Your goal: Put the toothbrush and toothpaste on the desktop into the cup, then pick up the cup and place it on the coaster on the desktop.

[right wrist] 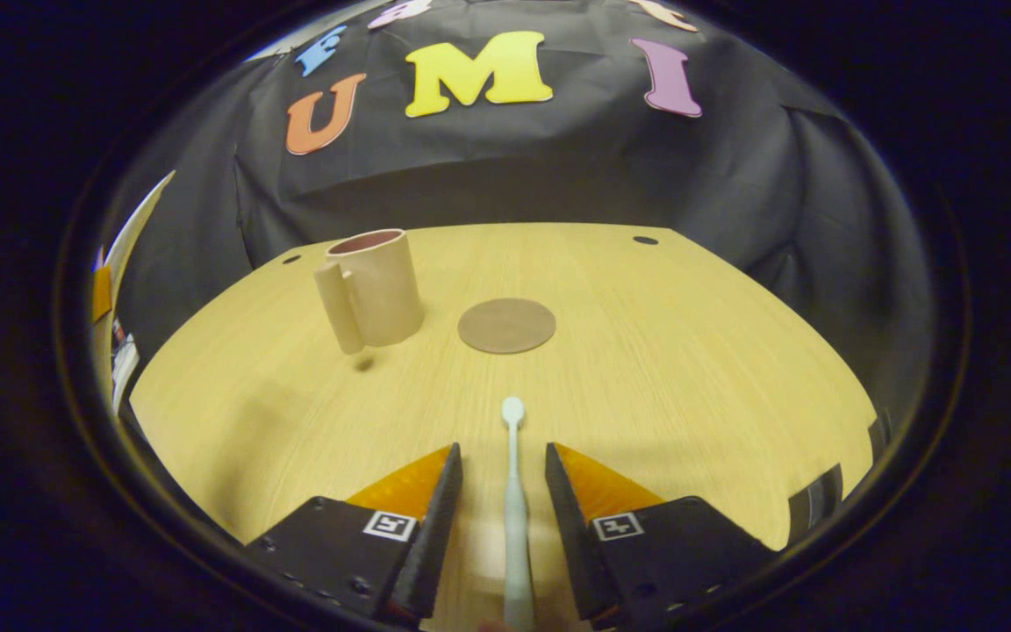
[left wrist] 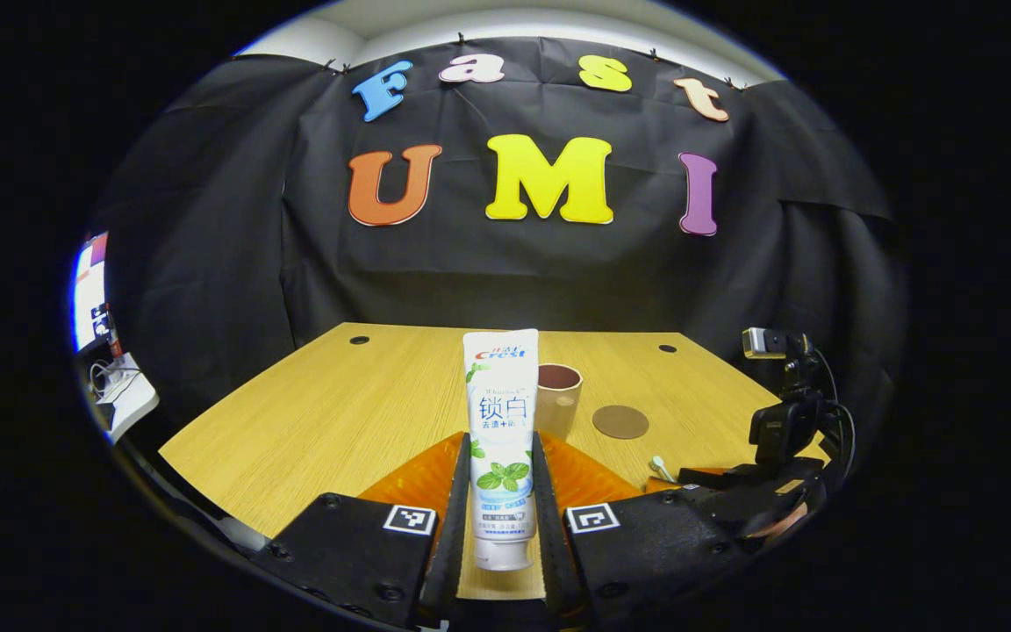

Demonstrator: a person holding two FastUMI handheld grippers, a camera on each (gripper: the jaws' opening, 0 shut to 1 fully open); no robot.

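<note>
My left gripper (left wrist: 501,439) is shut on a white toothpaste tube (left wrist: 502,412), held upright with its cap down above the near part of the wooden desktop (left wrist: 321,412). Behind it stands the beige cup (left wrist: 560,391), with the round brown coaster (left wrist: 620,421) to its right. In the right gripper view, a pale toothbrush (right wrist: 512,474) lies flat on the desktop, head pointing away. My right gripper (right wrist: 504,452) is open around its handle, with a gap on each side. The cup (right wrist: 378,290), its handle toward me, stands far left of the coaster (right wrist: 506,325).
The desktop (right wrist: 690,351) has small cable holes near its far corners (left wrist: 359,339). A screen and some devices (left wrist: 93,307) sit off the table's left side. The right gripper (left wrist: 677,478) and its camera mount stand at the right of the left gripper view.
</note>
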